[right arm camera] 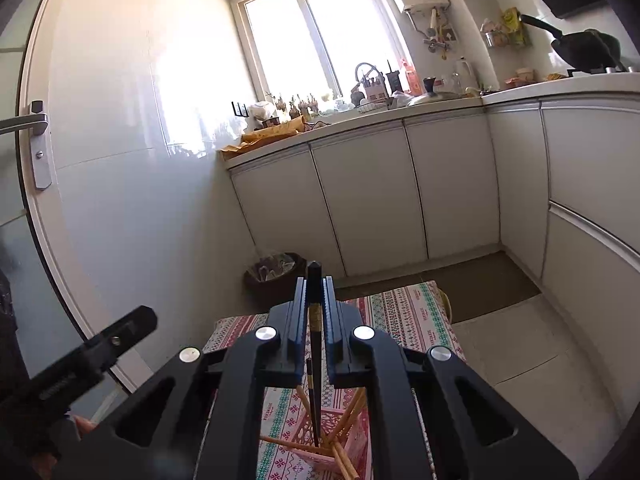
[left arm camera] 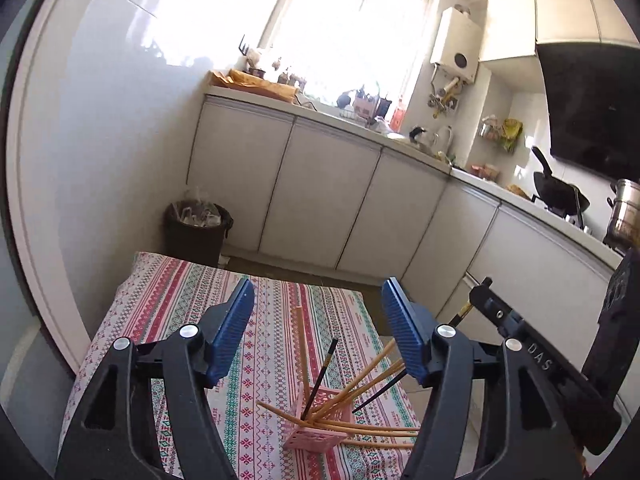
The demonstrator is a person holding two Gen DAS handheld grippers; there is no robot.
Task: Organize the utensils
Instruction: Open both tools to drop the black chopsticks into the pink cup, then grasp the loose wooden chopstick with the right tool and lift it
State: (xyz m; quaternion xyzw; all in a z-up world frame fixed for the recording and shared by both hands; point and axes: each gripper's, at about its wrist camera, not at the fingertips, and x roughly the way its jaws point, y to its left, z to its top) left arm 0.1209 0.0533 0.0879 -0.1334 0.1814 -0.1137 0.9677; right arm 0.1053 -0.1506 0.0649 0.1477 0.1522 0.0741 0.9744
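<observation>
A pink slotted holder (left arm camera: 316,424) stands on the patterned tablecloth (left arm camera: 180,300) and holds several wooden chopsticks (left arm camera: 372,426) and black chopsticks (left arm camera: 320,376), splayed at angles. My left gripper (left arm camera: 318,312) is open and empty, above and in front of the holder. My right gripper (right arm camera: 314,300) is shut on a black chopstick (right arm camera: 314,360), held upright with its lower tip down in the pink holder (right arm camera: 320,436). The right gripper's body shows at the right in the left wrist view (left arm camera: 520,328).
White kitchen cabinets (left arm camera: 340,196) run along the back and right under a cluttered counter (left arm camera: 360,120). A dark waste bin (left arm camera: 198,228) stands by the wall behind the table. A wok (left arm camera: 560,192) sits on the stove. A door (right arm camera: 36,140) is at left.
</observation>
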